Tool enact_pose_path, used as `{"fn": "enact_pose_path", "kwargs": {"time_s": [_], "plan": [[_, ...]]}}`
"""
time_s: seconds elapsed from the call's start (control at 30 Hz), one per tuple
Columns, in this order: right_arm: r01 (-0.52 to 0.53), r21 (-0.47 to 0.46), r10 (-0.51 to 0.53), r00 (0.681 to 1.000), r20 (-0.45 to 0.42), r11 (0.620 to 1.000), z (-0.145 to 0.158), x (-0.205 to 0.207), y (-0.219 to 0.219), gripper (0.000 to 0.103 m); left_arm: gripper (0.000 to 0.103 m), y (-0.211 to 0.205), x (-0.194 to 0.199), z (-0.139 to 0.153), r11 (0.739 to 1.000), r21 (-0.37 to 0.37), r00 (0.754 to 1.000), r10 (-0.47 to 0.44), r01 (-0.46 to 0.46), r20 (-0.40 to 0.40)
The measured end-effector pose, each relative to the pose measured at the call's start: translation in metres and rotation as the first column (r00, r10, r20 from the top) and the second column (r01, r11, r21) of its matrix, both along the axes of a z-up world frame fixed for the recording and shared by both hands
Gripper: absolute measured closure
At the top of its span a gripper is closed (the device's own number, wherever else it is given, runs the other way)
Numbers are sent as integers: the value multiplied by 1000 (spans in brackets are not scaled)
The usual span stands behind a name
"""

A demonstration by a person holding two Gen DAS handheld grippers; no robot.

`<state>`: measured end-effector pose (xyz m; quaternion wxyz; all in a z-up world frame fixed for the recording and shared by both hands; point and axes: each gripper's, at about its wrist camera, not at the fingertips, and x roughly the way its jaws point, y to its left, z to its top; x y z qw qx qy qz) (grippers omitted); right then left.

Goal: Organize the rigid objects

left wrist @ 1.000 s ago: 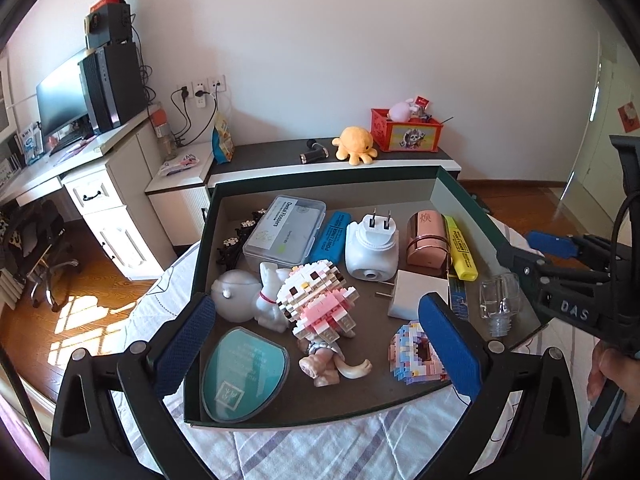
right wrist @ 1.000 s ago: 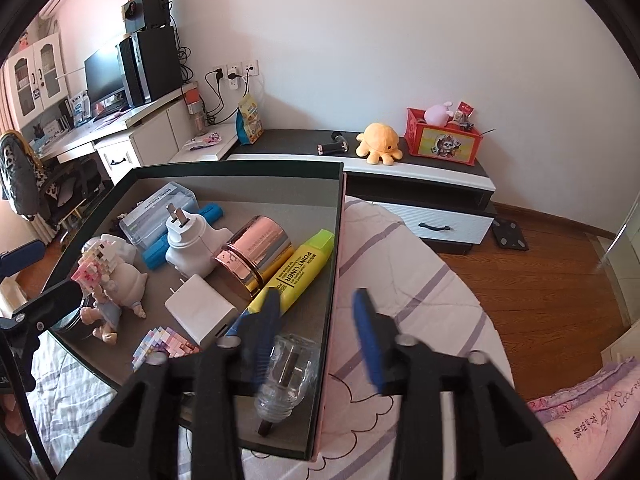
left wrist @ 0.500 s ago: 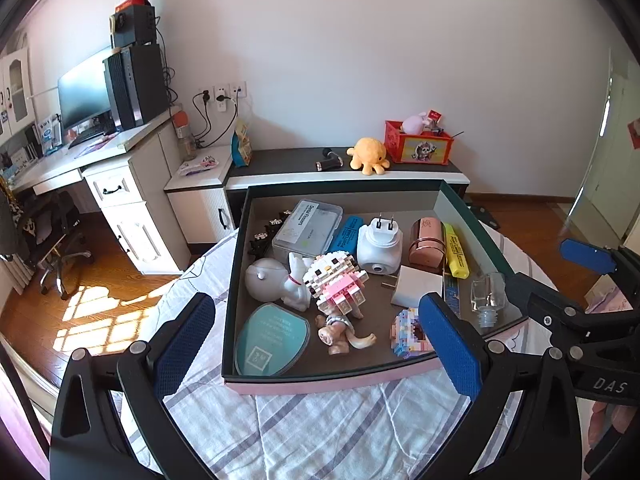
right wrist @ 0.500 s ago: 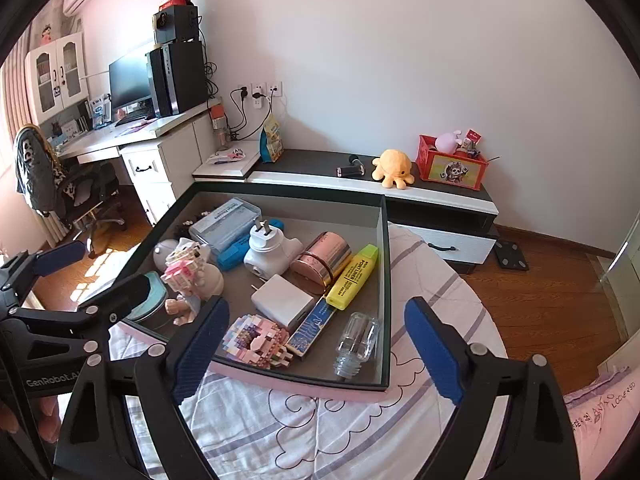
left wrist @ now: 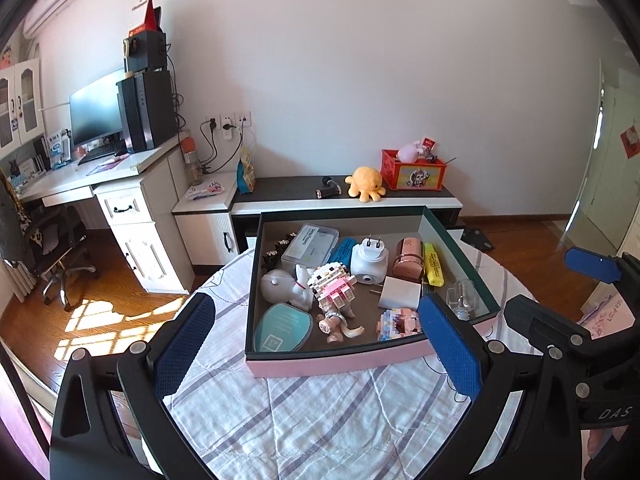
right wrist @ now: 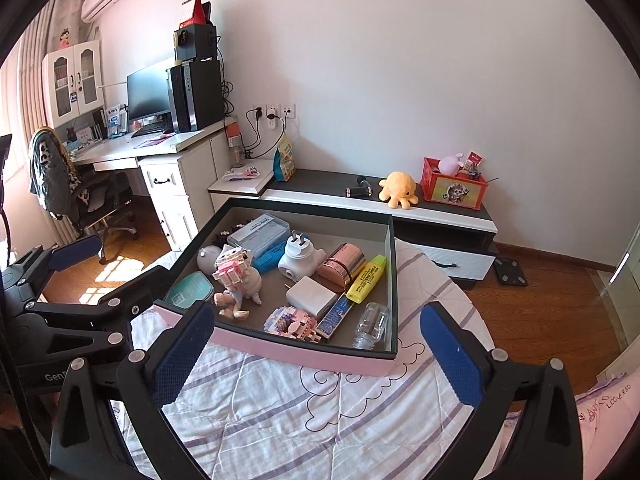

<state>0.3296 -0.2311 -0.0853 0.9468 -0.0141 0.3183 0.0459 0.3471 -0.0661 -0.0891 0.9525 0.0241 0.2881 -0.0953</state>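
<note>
A pink box [left wrist: 340, 360] with a dark green rim sits on the table and holds several rigid items. Among them are a small glass bottle [right wrist: 372, 326], a yellow highlighter [right wrist: 366, 279], a rose-gold tin [right wrist: 342, 262], a white plug [right wrist: 300, 260] and a pink block figure [left wrist: 332, 284]. My left gripper [left wrist: 315, 301] stands open in front of the box with nothing between its fingers. My right gripper [right wrist: 316, 309] is drawn back from the box's front wall [right wrist: 300, 354]; its jaws are opening wide and nothing is between them.
The box rests on a round table with a striped cloth [left wrist: 320, 420]. Behind it runs a low cabinet [left wrist: 288, 186] with an orange plush octopus [left wrist: 365, 182] and a red crate [left wrist: 412, 176]. A desk [left wrist: 92, 176] with a monitor and an office chair stand at the left.
Both grippers have pulled back and risen away from the box. The right jaws, half closed around the glass bottle a second ago, now stand wide; the bottle lies in the box's near right corner.
</note>
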Motion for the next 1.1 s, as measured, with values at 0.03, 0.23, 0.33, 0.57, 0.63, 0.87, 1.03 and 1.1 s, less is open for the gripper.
{"fn": "enact_pose_path", "kwargs": {"time_s": [0.03, 0.23, 0.33, 0.57, 0.63, 0.87, 1.03, 1.1], "plan": [[1, 0, -1, 1000, 9, 1000, 3, -6, 1, 0, 0, 1, -7, 4, 1000, -1, 1000, 2, -2, 22], [1, 30, -4, 995, 100, 1000, 19, -54, 4, 0, 0, 3, -57, 32, 1000, 12, 988, 19, -21, 154], [4, 48, -10, 990, 141, 999, 28, -80, 5, 0, 0, 5, -85, 44, 999, 19, 978, 29, -34, 208], [12, 40, -22, 967, 253, 999, 50, -144, 14, 0, 0, 17, -146, 65, 999, -20, 958, 49, -45, 283], [20, 38, -30, 961, 276, 999, 54, -160, 15, 0, 0, 20, -162, 69, 999, -24, 954, 49, -44, 296], [36, 28, -43, 938, 343, 999, 65, -215, 24, 0, 0, 26, -219, 78, 999, -29, 927, 52, -45, 370], [26, 36, -38, 922, 386, 999, 71, -249, 29, 0, 0, 34, -257, 83, 998, -43, 907, 62, -49, 416], [26, 26, -34, 915, 403, 999, 75, -259, 31, 0, 0, 36, -268, 86, 997, -54, 903, 69, -51, 424]]}}
